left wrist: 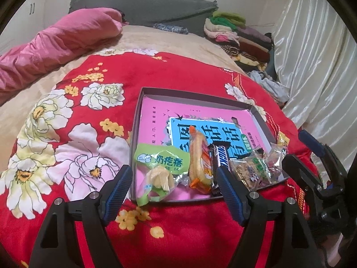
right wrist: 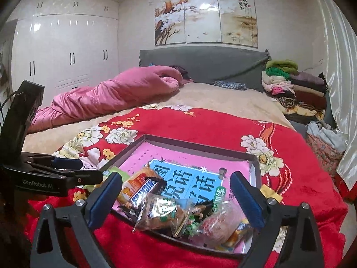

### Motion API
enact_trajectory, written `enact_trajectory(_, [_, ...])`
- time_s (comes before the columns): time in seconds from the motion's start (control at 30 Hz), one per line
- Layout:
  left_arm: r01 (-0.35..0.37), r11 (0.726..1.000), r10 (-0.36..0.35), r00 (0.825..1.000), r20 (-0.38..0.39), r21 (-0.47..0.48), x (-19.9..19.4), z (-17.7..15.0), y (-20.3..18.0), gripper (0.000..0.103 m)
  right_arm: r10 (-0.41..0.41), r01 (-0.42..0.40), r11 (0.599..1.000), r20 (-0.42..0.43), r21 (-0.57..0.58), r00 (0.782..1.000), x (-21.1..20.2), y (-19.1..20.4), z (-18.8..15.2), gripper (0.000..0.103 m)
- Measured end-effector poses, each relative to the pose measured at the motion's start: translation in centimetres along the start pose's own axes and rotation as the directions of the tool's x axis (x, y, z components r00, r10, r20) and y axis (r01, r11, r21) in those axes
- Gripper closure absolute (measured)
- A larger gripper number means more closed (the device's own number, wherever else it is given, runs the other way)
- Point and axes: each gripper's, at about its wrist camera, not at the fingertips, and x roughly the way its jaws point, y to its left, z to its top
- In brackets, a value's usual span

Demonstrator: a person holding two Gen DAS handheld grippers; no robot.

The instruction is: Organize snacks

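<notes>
A shallow grey box [left wrist: 196, 93] with a pink and blue printed floor lies on the red floral blanket [left wrist: 111, 71]. Along its near side lie a green milk-snack bag [left wrist: 161, 167], an orange cake packet [left wrist: 199, 158], a Snickers bar [left wrist: 219, 156] and clear-wrapped snacks [left wrist: 252, 167]. My left gripper [left wrist: 175, 178] is open and empty, just above the box's near edge. My right gripper [right wrist: 176, 192] is open and empty over the Snickers bar [right wrist: 145, 192], a clear biscuit packet [right wrist: 164, 212] and a wrapped candy [right wrist: 219, 223]. The box also shows in the right wrist view [right wrist: 196, 140].
A rolled pink quilt [left wrist: 55, 44] lies at the left of the bed. A pile of folded clothes [left wrist: 241, 38] sits at the right by the grey headboard [left wrist: 142, 6]. White curtains [left wrist: 312, 55] hang on the right. White wardrobes [right wrist: 67, 51] stand far left.
</notes>
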Motion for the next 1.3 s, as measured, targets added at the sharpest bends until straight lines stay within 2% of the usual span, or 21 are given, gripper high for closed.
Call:
enact_trajectory(0.2, [0.007, 1.000, -0.007, 1.000, -0.025, 0.008, -1.0, -1.6, -0.8, 0.024, 0.015, -0.011, 0.996, -0.047, 0.088, 0.999, -1.7, 0.1, -1.1, 0.003])
enact_trajectory(0.33, [-0.005, 1.000, 0.004, 0.999, -0.040, -0.007, -1.7, -3.1, -1.1, 0.024, -0.020, 0.035, 0.989, -0.104, 0.144, 0.994, -2.5, 0.3, -2.0, 0.001])
enact_trajectory(0.5, [-0.029, 1.000, 0.029, 0.999, -0.046, -0.007, -2.4, -4.8, -1.7, 0.024, -0.104, 0.124, 0.985, -0.157, 0.124, 0.982, -3.8, 1.0, -3.3, 0.001])
enact_trajectory(0.73, [-0.027, 0.999, 0.028, 0.998, -0.063, 0.023, -3.3, -6.4, -2.5, 0.024, -0.097, 0.142, 0.969, -0.219, 0.201, 0.971, -5.6, 0.6, -5.4, 0.001])
enact_trajectory(0.93, [-0.015, 0.999, 0.018, 0.998, -0.065, 0.040, -4.1, -7.0, -3.4, 0.024, -0.101, 0.154, 0.961, -0.226, 0.229, 0.969, -6.8, 0.5, -6.3, 0.001])
enact_trajectory(1.3, [-0.012, 0.998, 0.016, 0.998, -0.061, 0.061, -5.4, -7.6, -4.1, 0.024, -0.111, 0.152, 0.967, -0.199, 0.204, 0.974, -7.9, 1.4, -6.1, 0.001])
